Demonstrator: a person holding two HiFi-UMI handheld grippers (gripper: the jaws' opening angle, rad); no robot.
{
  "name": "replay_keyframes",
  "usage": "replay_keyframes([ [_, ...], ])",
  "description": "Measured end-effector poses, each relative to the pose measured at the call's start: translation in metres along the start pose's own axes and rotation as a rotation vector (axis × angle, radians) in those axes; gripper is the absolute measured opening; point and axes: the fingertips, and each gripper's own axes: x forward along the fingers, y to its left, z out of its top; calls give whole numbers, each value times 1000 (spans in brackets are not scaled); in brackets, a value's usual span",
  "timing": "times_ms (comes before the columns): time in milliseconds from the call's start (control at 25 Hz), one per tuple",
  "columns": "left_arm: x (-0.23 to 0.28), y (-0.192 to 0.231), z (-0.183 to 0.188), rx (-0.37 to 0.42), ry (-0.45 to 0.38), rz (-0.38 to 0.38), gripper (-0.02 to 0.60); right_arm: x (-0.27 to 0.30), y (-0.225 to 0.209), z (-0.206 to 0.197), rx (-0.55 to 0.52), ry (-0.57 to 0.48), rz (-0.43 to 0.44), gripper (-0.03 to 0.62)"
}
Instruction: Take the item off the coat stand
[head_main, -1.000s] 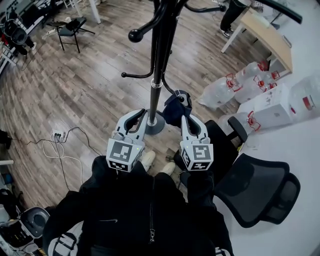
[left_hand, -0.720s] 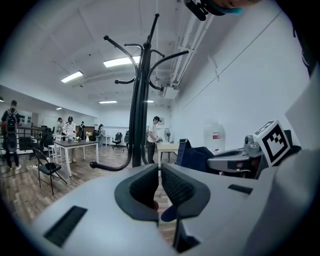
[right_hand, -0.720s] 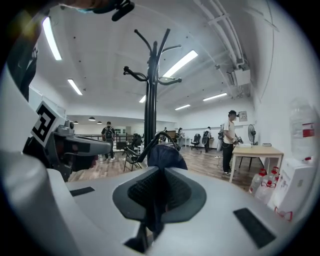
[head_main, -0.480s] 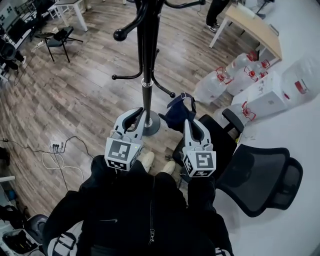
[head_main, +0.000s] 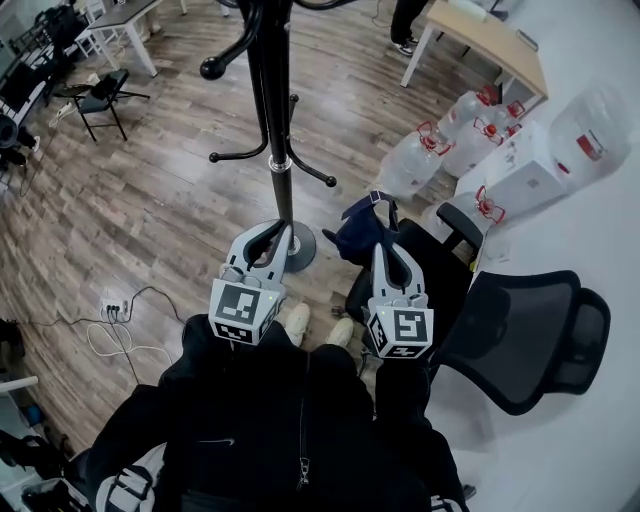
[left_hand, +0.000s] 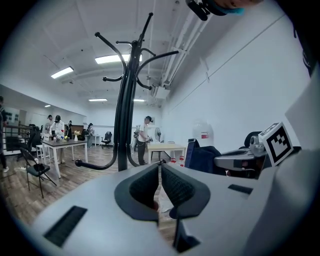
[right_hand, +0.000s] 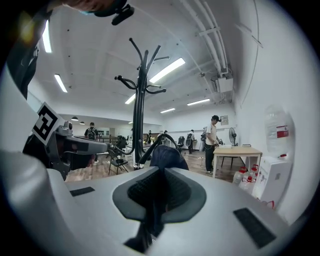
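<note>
The black coat stand (head_main: 272, 120) rises from its round base (head_main: 303, 247) just ahead of me; it also shows in the left gripper view (left_hand: 125, 110) and the right gripper view (right_hand: 140, 115). A dark blue bag (head_main: 360, 228) with a strap loop hangs from my right gripper (head_main: 386, 250), which is shut on its fabric (right_hand: 167, 156). The bag is clear of the stand's lower hooks, to their right. My left gripper (head_main: 264, 240) points at the stand's base. Its jaws (left_hand: 160, 167) are shut with nothing between them.
A black office chair (head_main: 520, 340) stands close on my right, under the bag's side. Water bottles (head_main: 440, 150) and white boxes (head_main: 525, 175) line the right wall by a wooden table (head_main: 480, 45). A folding chair (head_main: 100, 95) and a power strip with cables (head_main: 115, 300) are at the left.
The right gripper has carried the blue bag rightward, away from the stand's lower hook. The stand now sits further left in view. Both grippers stay shut.
</note>
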Motion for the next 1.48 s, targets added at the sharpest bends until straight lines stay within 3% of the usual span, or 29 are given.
replay_keyframes([
  [440,3,-13,1,7,1,-36,37,-13,-9,3,4,-7,-34,32],
  [1480,4,-8,3,7,2,-42,37,-9,-2,10,2,-19,-31,32],
])
